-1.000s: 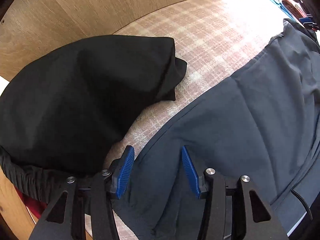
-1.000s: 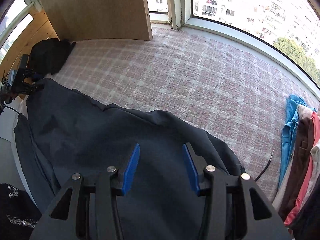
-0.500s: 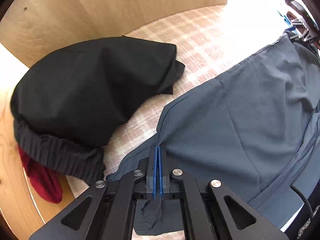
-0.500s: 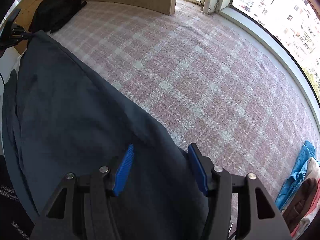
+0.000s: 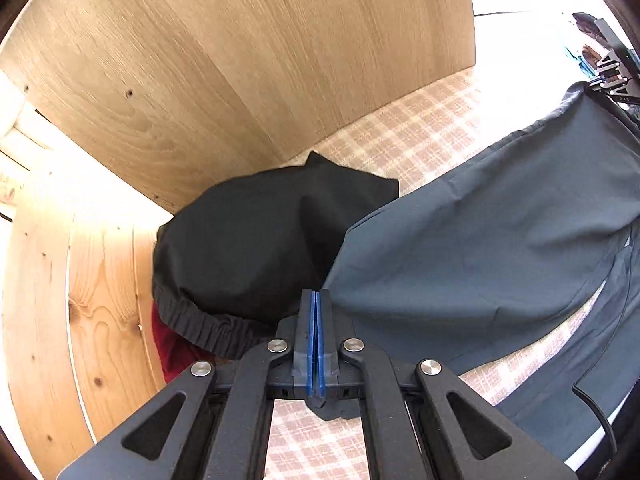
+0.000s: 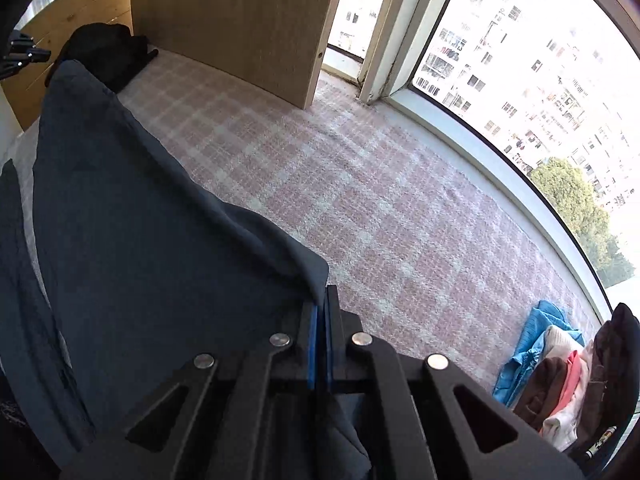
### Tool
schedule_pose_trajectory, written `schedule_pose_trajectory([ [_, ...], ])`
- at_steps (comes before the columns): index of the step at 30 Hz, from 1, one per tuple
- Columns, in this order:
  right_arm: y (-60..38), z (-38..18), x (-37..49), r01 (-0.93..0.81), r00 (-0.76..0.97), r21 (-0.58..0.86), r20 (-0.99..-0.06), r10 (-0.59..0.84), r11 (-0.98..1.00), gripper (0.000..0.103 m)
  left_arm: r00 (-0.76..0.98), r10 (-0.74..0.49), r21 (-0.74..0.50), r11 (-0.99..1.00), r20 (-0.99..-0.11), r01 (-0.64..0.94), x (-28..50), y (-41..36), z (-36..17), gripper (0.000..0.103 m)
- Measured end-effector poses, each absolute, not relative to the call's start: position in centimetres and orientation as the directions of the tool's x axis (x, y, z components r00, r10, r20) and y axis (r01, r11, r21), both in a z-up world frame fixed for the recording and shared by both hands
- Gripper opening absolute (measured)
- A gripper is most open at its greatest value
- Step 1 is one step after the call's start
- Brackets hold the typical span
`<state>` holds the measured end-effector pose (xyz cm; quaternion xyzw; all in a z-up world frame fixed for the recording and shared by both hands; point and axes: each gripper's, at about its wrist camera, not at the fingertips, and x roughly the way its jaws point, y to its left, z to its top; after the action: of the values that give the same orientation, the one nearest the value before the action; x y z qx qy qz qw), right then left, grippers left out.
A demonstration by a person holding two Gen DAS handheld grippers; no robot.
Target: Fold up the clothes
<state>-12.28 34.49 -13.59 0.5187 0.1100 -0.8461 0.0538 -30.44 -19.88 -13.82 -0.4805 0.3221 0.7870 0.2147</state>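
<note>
A dark grey-blue garment (image 5: 480, 248) hangs stretched between my two grippers above the pink plaid surface (image 6: 360, 184). My left gripper (image 5: 315, 300) is shut on one corner of it. My right gripper (image 6: 319, 304) is shut on the other corner, with the cloth (image 6: 140, 240) draping away to the left. The right gripper also shows at the far right of the left wrist view (image 5: 612, 76), and the left gripper at the far left of the right wrist view (image 6: 24, 54).
A black garment with an elastic waistband (image 5: 248, 248) lies over something red (image 5: 172, 348) by the wooden panels (image 5: 240, 80). A heap of coloured clothes (image 6: 560, 376) lies at the right. A large window (image 6: 520, 60) borders the surface.
Both grippers have closed on the grey-blue garment, first the left, then the right. Both have lifted it, so it now hangs stretched between them.
</note>
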Motion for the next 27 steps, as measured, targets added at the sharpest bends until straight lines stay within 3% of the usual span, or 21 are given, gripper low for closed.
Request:
schedule_pose_trajectory([
  [6,32.7,-7.6,-5.9,0.174,-0.536,-0.07,-0.844,-0.034,-0.982,0.003,-0.497,0.075,0.278,-0.752,-0.864,-0.598,-26.8,-23.3,-9.7,0.0],
  [11,32.5,-10.2,-4.2,0.142,-0.469,-0.116,-0.882,0.036,-0.983,0.003,-0.42,0.118,0.177,-0.781,-0.9,-0.599,-23.8,-25.6,-12.6,0.001],
  [14,32.5,-12.0,-4.9,0.132,-0.44,-0.132,-0.896,0.061,-0.982,0.003,-0.371,0.086,0.182,-0.756,-0.925,-0.629,-24.6,-23.5,-16.4,0.008],
  [17,32.1,-13.4,-5.6,0.137,-0.417,-0.158,-0.904,0.088,-0.978,0.003,-0.358,0.038,0.228,-0.706,-0.933,-0.67,-26.5,-20.6,-19.3,0.031],
  [18,32.2,-13.8,-5.8,0.138,-0.41,-0.167,-0.907,0.097,-0.976,0.003,-0.356,0.027,0.238,-0.695,-0.934,-0.678,-27.3,-19.9,-20.1,0.034],
  [27,34.3,-15.9,-8.6,0.115,-0.359,-0.148,-0.928,0.098,-0.982,0.003,-0.24,0.015,0.171,-0.657,-0.971,-0.735,-34.3,-15.6,-25.3,0.037],
])
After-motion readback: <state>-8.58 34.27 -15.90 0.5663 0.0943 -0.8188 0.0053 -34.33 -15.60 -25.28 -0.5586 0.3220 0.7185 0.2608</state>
